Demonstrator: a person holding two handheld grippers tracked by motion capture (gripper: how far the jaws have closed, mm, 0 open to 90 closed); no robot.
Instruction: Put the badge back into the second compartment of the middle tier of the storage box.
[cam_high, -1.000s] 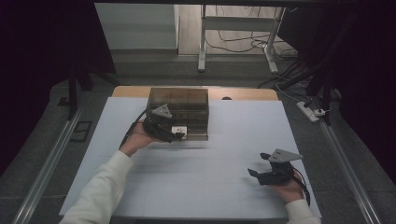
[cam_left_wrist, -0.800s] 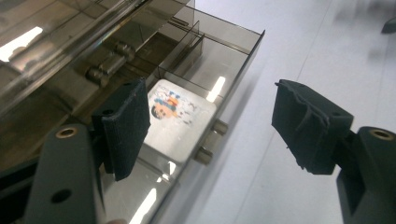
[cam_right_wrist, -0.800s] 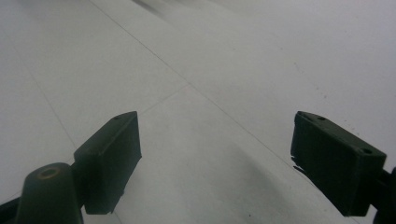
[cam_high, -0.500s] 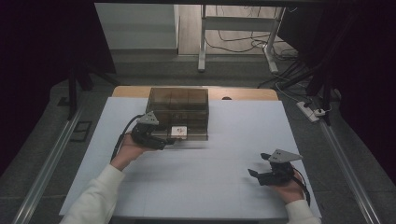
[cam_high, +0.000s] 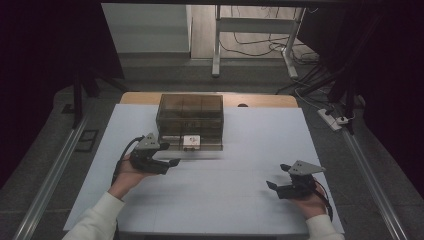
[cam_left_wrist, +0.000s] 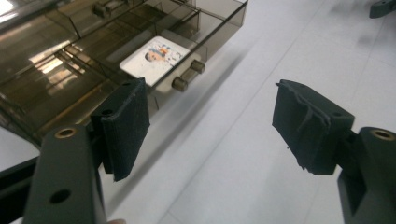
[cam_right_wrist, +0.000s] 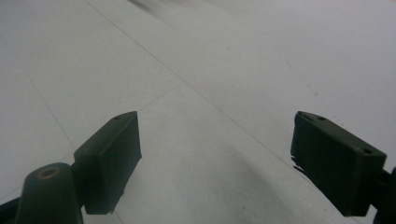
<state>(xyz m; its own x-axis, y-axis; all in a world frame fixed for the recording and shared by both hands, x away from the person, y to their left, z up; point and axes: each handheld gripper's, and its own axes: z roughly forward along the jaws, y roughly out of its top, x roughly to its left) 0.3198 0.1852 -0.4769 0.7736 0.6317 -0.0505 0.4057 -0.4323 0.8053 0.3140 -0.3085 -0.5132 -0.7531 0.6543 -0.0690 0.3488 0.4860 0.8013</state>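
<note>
High view, left gripper (cam_high: 172, 163): held in the person's left hand (cam_high: 131, 172) just in front of the box's near left corner, jaws pointing right along the table, nothing between them
High view, right gripper (cam_high: 271, 185): in the right hand (cam_high: 306, 202) near the table's front right edge, well apart from the box, jaws pointing left, nothing in them
High view, smoky plastic box (cam_high: 190, 121): stands at the far middle of the white table (cam_high: 240, 165), its lowest drawer (cam_high: 192, 144) pulled out toward the person
High view, white card (cam_high: 190, 141): lies flat in the open drawer, near its middle

Left gripper view, jaws: spread apart, released, only bare table between the pads; they have just been opening a little
Left gripper view, smoky plastic box (cam_left_wrist: 70, 60): upper left, beyond the left pad (cam_left_wrist: 122, 126)
Left gripper view, white card (cam_left_wrist: 154, 58): printed face up inside the drawer, behind the front wall
Left gripper view, drawer handle (cam_left_wrist: 188, 74): a short bar on two round studs on the drawer front, just in front of the card, apart from both pads
Left gripper view, right pad (cam_left_wrist: 306, 125): its foam facing torn and ragged at the edge

Right gripper view, jaws: standing wide, released, both pads (cam_right_wrist: 109, 158) above plain white table
Right gripper view, table (cam_right_wrist: 210, 70): faint crease lines run across it
</note>
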